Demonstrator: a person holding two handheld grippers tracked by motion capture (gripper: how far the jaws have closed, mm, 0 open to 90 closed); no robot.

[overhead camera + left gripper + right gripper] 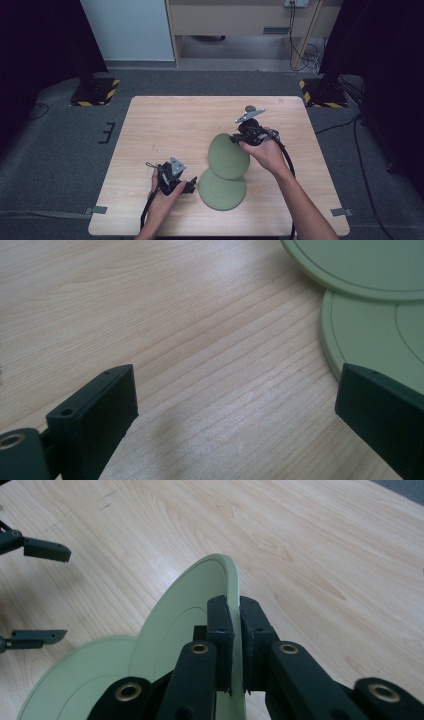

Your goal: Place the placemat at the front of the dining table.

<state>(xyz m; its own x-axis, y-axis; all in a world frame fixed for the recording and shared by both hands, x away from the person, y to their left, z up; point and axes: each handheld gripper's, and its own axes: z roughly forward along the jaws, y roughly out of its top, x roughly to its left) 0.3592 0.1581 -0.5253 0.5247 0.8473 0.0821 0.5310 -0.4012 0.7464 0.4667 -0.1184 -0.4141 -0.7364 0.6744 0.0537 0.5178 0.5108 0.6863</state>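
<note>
Black right hand-held gripper [235, 630]: jaws clamped on the rim of the upper green plate [227, 156], which is tilted, its raised edge at the gripper, its low edge overlapping the lower green plate [222, 190]. The lower plate lies flat on the pale wooden surface [175, 125]. Left hand-held gripper [189, 184]: jaws spread wide, nothing between them, just beside the lower plate's left edge.
</note>
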